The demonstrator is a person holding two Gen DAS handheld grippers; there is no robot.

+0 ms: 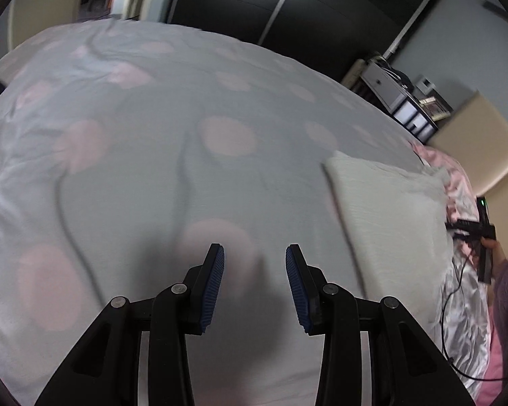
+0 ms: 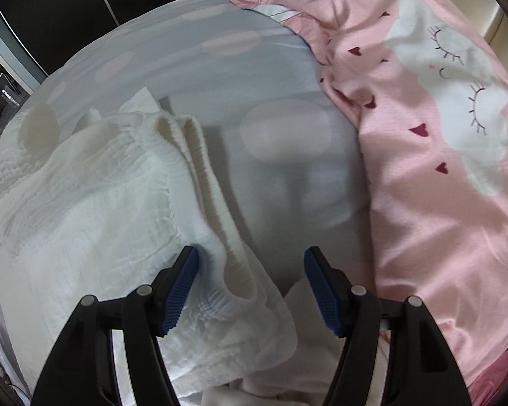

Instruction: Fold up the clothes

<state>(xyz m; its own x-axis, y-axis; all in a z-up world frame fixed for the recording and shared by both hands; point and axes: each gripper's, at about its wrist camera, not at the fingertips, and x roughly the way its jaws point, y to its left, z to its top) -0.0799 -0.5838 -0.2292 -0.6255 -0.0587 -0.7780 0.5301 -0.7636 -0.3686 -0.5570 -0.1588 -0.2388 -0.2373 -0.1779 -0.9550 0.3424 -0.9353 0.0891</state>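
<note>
A white crinkled garment (image 2: pixel 84 196) lies on the grey bed sheet with pink dots (image 2: pixel 281 67), its ribbed waistband (image 2: pixel 199 176) running toward me. My right gripper (image 2: pixel 250 257) hangs over the waistband's near end with jaws wide open. The cloth lies below and between the pads, which do not press on it. In the left wrist view the same garment (image 1: pixel 389 209) shows as a pale flat block at the right. My left gripper (image 1: pixel 255 253) is open above bare sheet (image 1: pixel 152 169), holding nothing.
A pink duvet with a white cloud face (image 2: pixel 423 135) is bunched along the right side of the bed. A hand (image 1: pixel 491 245) and a black cable (image 1: pixel 453 291) show at the right. Dark wardrobe doors (image 1: pixel 288 6) and a shelf unit (image 1: pixel 399 98) stand beyond the bed.
</note>
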